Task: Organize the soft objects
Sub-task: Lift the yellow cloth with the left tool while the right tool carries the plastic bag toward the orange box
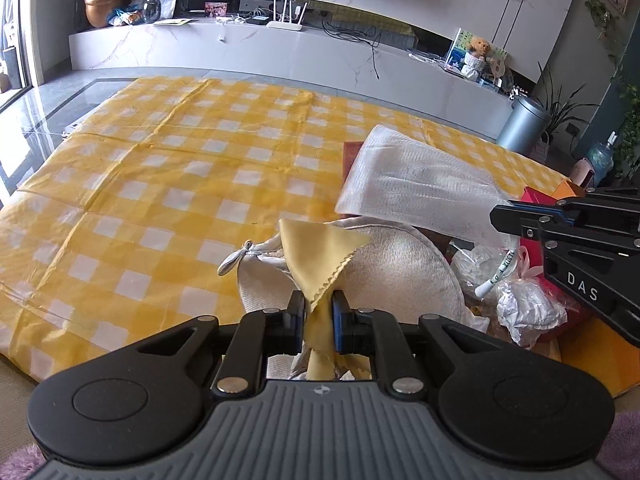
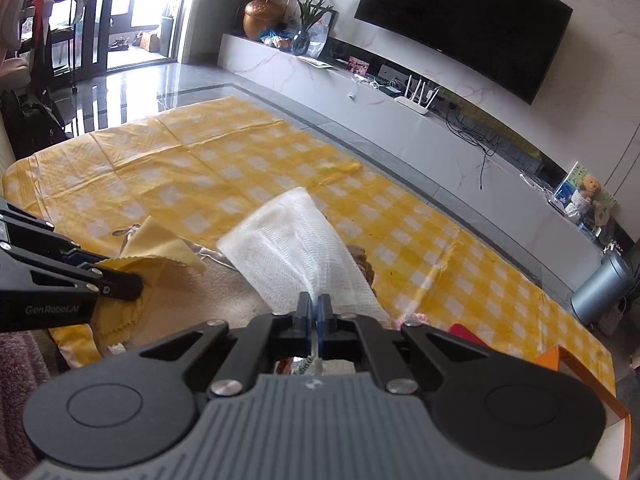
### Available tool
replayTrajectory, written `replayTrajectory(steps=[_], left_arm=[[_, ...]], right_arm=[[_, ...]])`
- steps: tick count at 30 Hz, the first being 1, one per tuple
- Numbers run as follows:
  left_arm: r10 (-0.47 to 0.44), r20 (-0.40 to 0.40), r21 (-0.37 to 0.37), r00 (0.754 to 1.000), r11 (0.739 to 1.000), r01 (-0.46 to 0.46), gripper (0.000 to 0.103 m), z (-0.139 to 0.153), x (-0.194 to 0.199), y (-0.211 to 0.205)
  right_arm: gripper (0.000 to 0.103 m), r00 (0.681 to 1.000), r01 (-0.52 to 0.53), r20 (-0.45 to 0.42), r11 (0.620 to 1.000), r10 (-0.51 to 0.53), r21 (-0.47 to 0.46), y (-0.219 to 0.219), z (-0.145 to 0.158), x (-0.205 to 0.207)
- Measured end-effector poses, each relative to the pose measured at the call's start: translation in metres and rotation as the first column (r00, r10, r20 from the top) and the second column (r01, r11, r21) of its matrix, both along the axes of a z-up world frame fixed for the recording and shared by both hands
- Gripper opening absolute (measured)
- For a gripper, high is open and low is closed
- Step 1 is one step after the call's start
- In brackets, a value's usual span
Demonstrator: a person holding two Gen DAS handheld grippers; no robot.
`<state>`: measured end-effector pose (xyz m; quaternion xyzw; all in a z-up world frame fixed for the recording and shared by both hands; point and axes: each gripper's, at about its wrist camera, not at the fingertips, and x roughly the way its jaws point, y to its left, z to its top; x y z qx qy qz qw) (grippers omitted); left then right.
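Note:
My left gripper [image 1: 319, 304] is shut on a small yellow cloth [image 1: 322, 254] with a zigzag edge, which stands up from between the pads. Under it lies a round cream fabric piece [image 1: 400, 270] with a tied string. My right gripper [image 2: 315, 307] is shut on a white gauze cloth [image 2: 292, 246], which fans out above the fingers. In the left wrist view the same white gauze cloth [image 1: 416, 178] hangs from the right gripper [image 1: 500, 214] at the right edge. The right wrist view shows the left gripper [image 2: 136, 280] at the left, pinching the yellow cloth [image 2: 160, 246].
A yellow checked sheet [image 1: 160, 168] covers the floor ahead. Crumpled white wrapping [image 1: 528, 308] and red and orange boxes [image 1: 540, 196] lie at the right. A low marble media cabinet [image 1: 280, 48] runs along the far wall, and a grey bin [image 1: 522, 124] stands beside it.

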<state>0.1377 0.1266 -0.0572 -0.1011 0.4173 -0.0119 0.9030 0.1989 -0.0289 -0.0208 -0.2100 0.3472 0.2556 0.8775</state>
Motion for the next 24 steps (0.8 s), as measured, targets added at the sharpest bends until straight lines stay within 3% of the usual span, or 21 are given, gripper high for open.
replayTrajectory(steps=[5, 10, 17, 24], left_arm=[[-0.029, -0.008, -0.023, 1.0, 0.999, 0.028, 0.015, -0.006, -0.004, -0.004], [-0.035, -0.004, -0.03, 0.999, 0.999, 0.035, 0.015, -0.002, -0.011, 0.003], [0.002, 0.011, -0.033, 1.0, 0.999, -0.002, 0.003, 0.011, -0.02, 0.02], [-0.047, 0.043, -0.02, 0.998, 0.999, 0.048, 0.001, 0.022, -0.03, 0.008]], right_arm=[[0.0, 0.989, 0.048, -0.145, 0.987, -0.026, 0.153, -0.003, -0.003, -0.018], [0.0, 0.966, 0.132, -0.239, 0.983, -0.099, 0.126, 0.009, -0.044, -0.033], [0.0, 0.952, 0.173, -0.27, 0.981, -0.144, 0.089, 0.006, -0.073, -0.039], [0.0, 0.965, 0.167, -0.222, 0.978, -0.137, 0.121, 0.002, -0.055, -0.048]])
